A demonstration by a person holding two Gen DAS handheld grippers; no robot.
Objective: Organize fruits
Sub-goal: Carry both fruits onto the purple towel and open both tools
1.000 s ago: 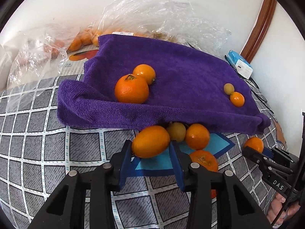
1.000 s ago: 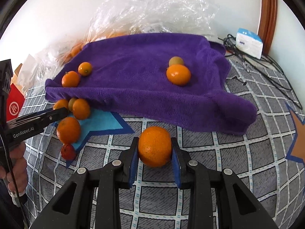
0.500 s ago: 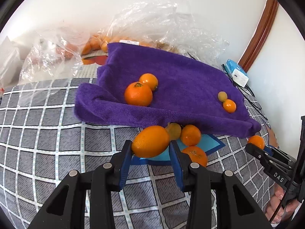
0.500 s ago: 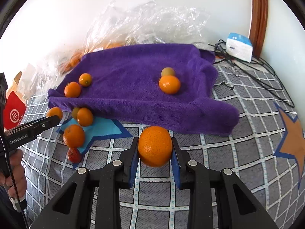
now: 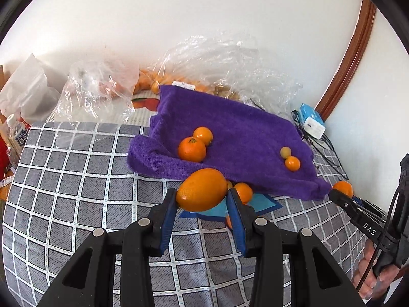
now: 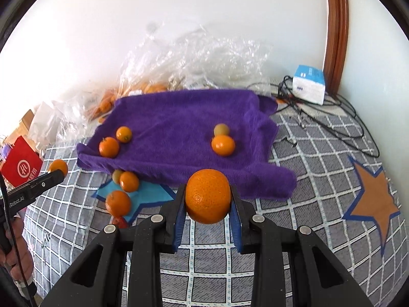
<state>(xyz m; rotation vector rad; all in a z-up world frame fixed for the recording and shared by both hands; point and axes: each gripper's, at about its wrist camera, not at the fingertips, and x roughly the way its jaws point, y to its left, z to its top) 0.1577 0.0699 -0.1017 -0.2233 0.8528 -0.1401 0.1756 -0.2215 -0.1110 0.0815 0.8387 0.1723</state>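
Observation:
My left gripper (image 5: 202, 199) is shut on an oval orange (image 5: 202, 189), held above the grey checked cloth. My right gripper (image 6: 207, 204) is shut on a round orange (image 6: 207, 195), also held up in the air. A purple towel (image 5: 242, 128) lies beyond both, also in the right wrist view (image 6: 179, 117). Two oranges (image 5: 192, 149) sit on its left part; a small orange (image 5: 292, 163) and a greenish fruit (image 5: 285, 151) sit on its right part. Several oranges (image 6: 118, 202) lie on a blue star patch (image 6: 143, 192) in front of the towel.
Clear plastic bags (image 5: 225, 66) holding more oranges lie behind the towel against the white wall. A blue-white box (image 6: 309, 84) and black cables (image 6: 332, 112) are at the back right. A red package (image 6: 21, 166) and a bottle (image 5: 15, 133) stand at the left. An orange star patch (image 6: 373, 199) is on the right.
Both grippers have risen and pulled back from the towel, each still holding its orange. The towel and loose fruit look smaller and farther away.

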